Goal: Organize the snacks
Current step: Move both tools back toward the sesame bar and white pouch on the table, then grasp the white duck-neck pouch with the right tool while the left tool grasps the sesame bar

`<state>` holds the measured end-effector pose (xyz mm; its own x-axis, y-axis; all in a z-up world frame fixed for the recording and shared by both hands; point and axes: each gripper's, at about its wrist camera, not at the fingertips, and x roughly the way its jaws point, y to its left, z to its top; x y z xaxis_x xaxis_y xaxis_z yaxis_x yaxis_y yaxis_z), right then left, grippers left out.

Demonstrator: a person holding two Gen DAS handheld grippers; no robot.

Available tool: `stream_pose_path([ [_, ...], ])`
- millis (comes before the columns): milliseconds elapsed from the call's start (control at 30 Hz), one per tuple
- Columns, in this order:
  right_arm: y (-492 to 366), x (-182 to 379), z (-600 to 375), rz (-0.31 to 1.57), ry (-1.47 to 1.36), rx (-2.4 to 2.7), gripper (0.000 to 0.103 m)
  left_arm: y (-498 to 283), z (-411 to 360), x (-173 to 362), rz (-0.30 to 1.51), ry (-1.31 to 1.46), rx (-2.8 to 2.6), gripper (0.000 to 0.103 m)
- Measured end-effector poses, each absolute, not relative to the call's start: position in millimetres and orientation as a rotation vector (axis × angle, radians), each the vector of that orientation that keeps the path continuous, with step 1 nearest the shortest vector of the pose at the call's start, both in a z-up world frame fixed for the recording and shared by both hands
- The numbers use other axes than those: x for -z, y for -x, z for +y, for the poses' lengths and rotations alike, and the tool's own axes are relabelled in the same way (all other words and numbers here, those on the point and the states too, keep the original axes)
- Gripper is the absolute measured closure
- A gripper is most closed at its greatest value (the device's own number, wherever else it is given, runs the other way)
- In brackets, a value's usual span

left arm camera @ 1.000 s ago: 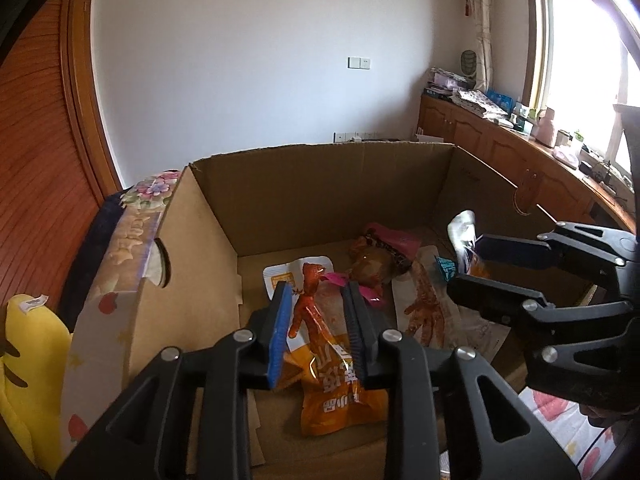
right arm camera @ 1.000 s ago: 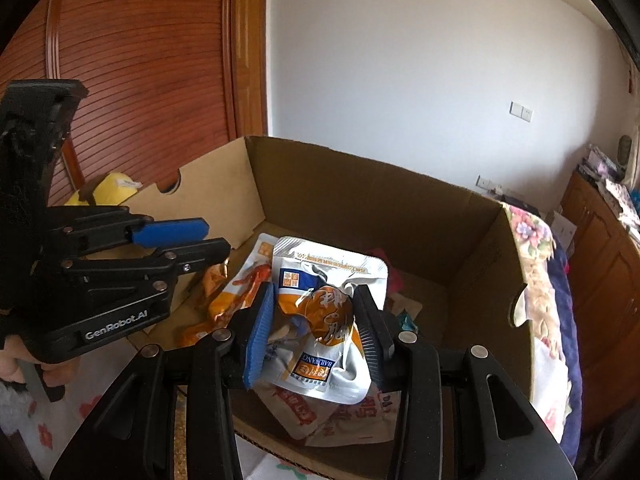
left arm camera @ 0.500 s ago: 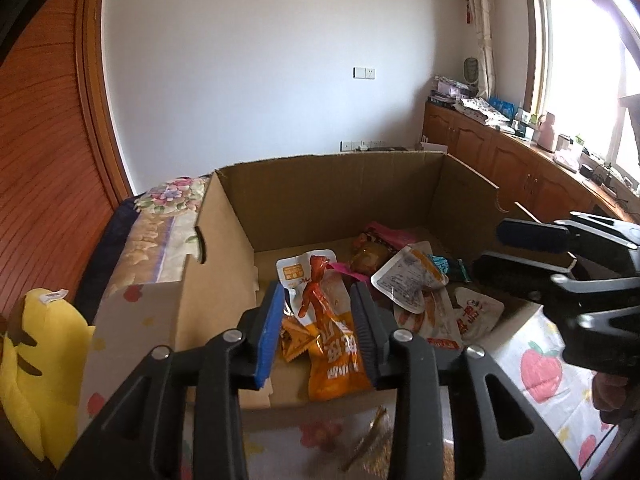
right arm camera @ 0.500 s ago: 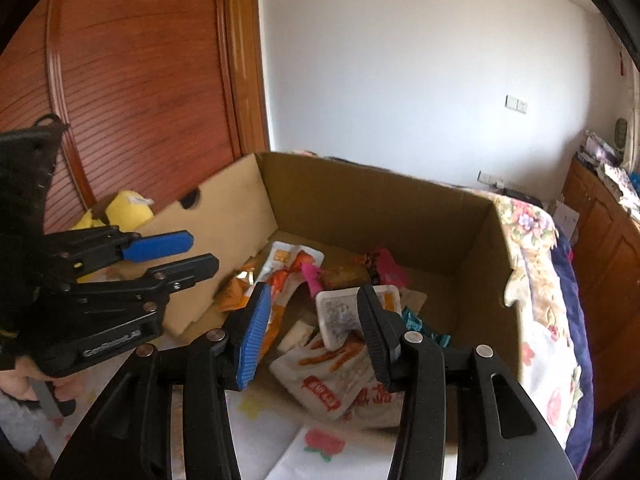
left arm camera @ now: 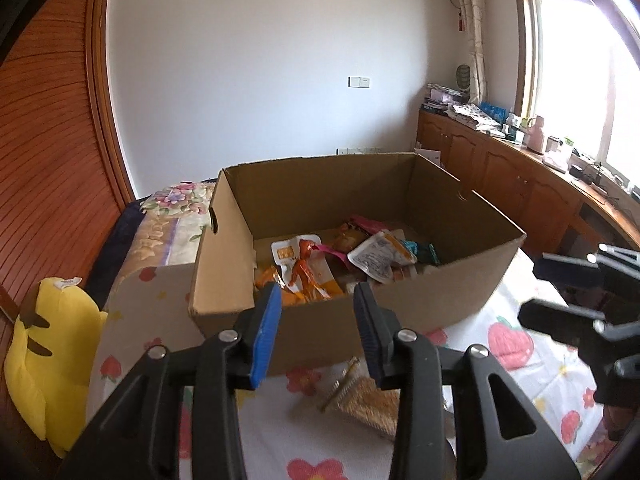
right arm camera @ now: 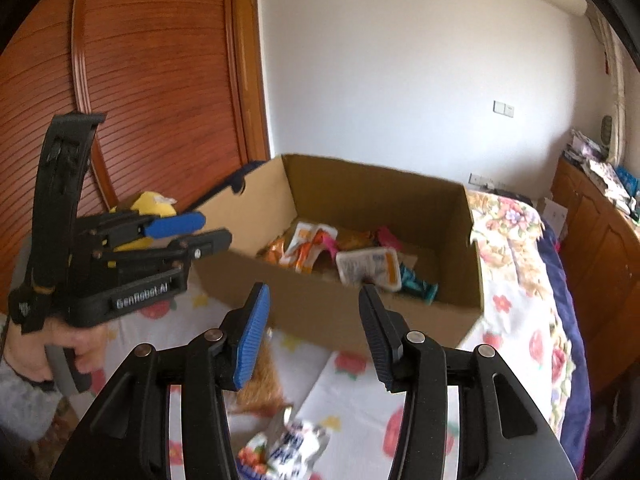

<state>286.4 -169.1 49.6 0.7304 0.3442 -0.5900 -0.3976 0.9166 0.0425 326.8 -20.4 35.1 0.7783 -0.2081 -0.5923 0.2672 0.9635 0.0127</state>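
Both the left gripper (left arm camera: 316,320) and the right gripper (right arm camera: 314,320) are held with fingers spread and empty, short of the cardboard box (left arm camera: 400,304) that stands on the bed (left arm camera: 520,360), where most snack packets (left arm camera: 304,268) are already piled. A crinkled packet (right arm camera: 292,446) and a golden packet (left arm camera: 368,400) are left on the bedspread near the box's front wall. A thin wrapper could be pinched together with the soft sheet, or the light box nudged along the bed.

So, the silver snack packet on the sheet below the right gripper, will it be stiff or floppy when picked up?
Probably floppy: the silver packet looks crumpled and creased. Likely light, a thin foil pouch lying flat. Its shiny film may slip between the pads.
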Motion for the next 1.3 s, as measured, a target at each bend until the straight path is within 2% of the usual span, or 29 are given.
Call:
stream_pose_path([
  [100, -268.5, -41.2, -171.8, 0.644, 0.071, -0.417, 0.054, -317.0, -22.4, -30.8, 0.632, -0.097, 0.267, 0.061],
  [167, -258.8, -35.0, -173.6, 0.656, 0.057, -0.424, 0.047, -311.0, -23.1, -26.7, 0.637, -0.093, 0.271, 0.060],
  [267, -249.2, -23.6, -176.9, 0.677, 0.048, -0.417, 0.042, -301.4, -22.9, -19.4, 0.640, -0.099, 0.271, 0.059],
  [900, -247.8, 65.0, -168.5, 0.882, 0.022, -0.380, 0.042, -268.8, -13.8, 24.2, 0.698, -0.069, 0.275, 0.058],
  [1300, -252.7, 79.8, -162.5, 0.917, 0.053, -0.362, 0.040, -266.5, -16.5, 35.4, 0.722, -0.050, 0.285, 0.057],
])
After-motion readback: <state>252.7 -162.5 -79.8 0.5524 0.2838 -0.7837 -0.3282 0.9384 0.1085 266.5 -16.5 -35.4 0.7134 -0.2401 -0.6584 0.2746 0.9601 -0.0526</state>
